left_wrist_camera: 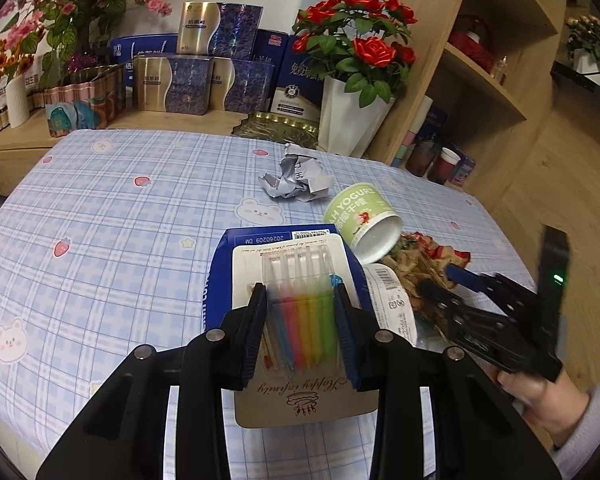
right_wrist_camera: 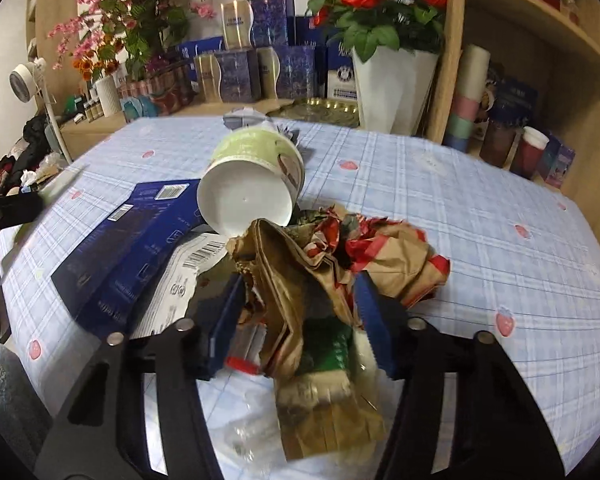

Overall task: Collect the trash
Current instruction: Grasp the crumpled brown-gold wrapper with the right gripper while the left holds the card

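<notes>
Nearest, left gripper clamped on one pen pack, right gripper part-closed around one crumpled wrapper; beyond, one blue box, one tipped yogurt cup, one paper ball; tablecloth bare leftward.

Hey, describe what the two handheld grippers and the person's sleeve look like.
Both the left gripper and right gripper have matte black plastic linkage arms with round silver pins and blue finger pads. The right gripper's body shows a small green light. The sleeve is pale grey and fleecy.
</notes>
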A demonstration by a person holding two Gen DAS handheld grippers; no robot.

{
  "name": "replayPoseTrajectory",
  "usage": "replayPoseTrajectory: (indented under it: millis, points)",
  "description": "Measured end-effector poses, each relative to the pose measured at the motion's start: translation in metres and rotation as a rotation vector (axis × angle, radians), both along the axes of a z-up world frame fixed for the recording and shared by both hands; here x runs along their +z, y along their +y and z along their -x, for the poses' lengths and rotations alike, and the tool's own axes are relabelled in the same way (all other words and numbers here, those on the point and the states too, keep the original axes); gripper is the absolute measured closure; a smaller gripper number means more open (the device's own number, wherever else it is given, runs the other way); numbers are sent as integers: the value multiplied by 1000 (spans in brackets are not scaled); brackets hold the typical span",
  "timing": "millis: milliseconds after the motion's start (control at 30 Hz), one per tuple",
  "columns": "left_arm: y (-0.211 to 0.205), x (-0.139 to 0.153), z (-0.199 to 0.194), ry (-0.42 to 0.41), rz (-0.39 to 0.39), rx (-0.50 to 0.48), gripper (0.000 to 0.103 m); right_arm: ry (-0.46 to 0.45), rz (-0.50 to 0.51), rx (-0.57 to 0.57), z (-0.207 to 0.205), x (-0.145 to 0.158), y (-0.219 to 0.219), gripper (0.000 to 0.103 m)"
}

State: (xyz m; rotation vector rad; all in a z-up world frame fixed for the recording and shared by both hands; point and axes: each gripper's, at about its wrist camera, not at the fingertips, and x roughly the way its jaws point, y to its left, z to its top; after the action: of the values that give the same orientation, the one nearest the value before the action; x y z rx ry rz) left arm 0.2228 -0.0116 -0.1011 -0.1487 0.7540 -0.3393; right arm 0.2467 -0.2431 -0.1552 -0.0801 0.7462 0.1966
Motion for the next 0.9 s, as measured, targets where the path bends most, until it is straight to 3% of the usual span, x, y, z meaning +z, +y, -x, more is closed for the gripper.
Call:
replayPoseTrajectory:
  millis: [67,167,200,600,900]
  points:
    - [1,2,5,-10,0,-8,70,13,28,10,-3,-2,5,58]
    - [2,6,12,-24,-1,-14,70,11,40,13,1,-3,6,88]
    - [2,7,14,-27,0,-16,70,3,38,14,3,-1,6,90]
    - [5,21,40,-63,6,-31,70,-133,-46,-53,42,43,-12,93]
    - [11,36,69,-92,15,-38,70,-213,-128,-40,86,77,-11,93]
